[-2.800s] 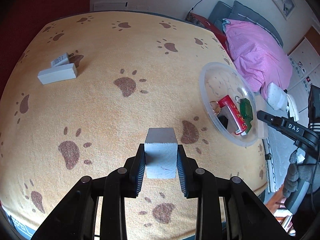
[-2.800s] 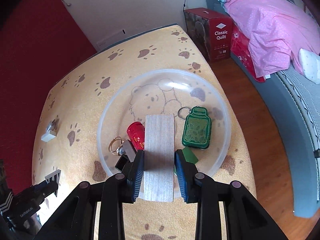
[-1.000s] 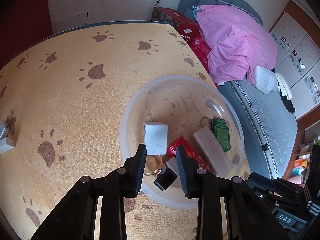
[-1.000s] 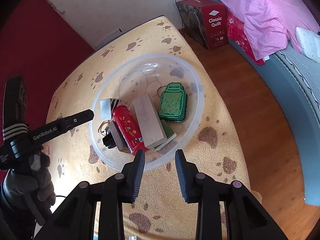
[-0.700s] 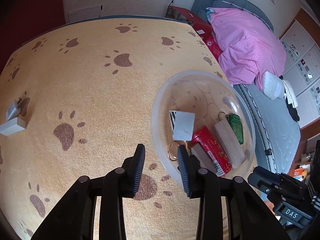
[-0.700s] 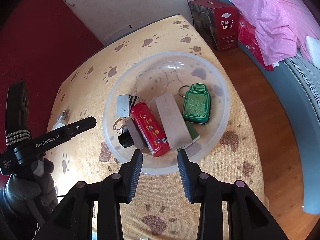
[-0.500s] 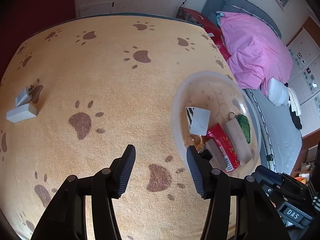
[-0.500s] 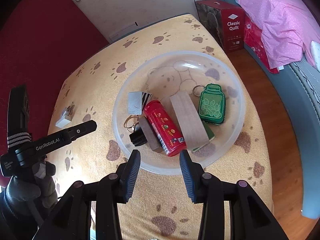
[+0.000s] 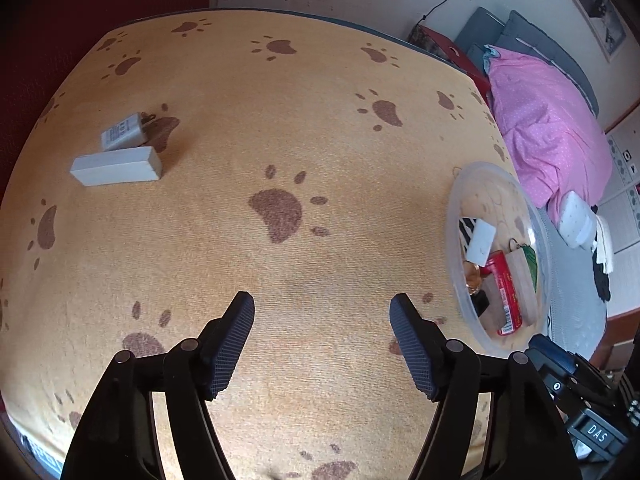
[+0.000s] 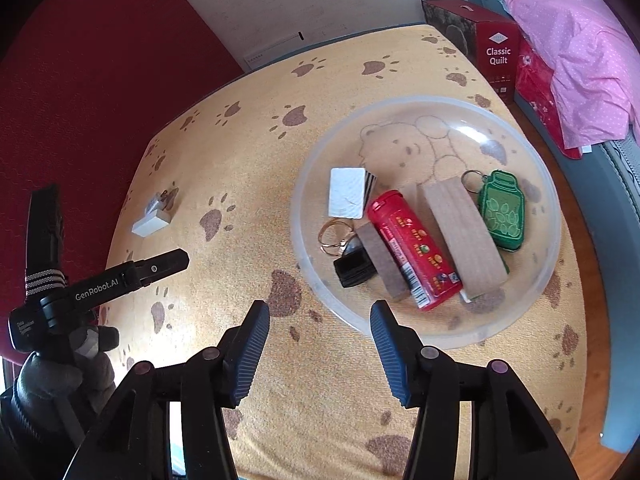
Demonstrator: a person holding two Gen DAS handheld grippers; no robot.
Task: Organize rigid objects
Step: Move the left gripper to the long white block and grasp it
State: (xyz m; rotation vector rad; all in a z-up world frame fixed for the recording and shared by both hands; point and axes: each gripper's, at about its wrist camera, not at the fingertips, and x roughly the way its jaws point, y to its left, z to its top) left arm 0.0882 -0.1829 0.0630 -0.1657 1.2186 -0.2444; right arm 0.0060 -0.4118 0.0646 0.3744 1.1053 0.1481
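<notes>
— Though empty, left gripper (image 9: 322, 312) spread wide over bare paw-print surface (image 9: 304, 140); fingers just been opening.
— Right gripper (image 10: 319, 320)?
— Also opening, nothing between, near rim of clear bowl (image 10: 532, 316).
— Objects?
— White block (image 10: 347, 192), red tube (image 10: 412, 250), wooden block (image 10: 462, 236) in bowl; grey block (image 9: 117, 166) and charger (image 9: 122, 136) far left.

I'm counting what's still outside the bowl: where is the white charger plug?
In the left wrist view the white charger plug lies at the table's far left on the paw-print cloth, just behind the grey block, far from the clear bowl.
</notes>
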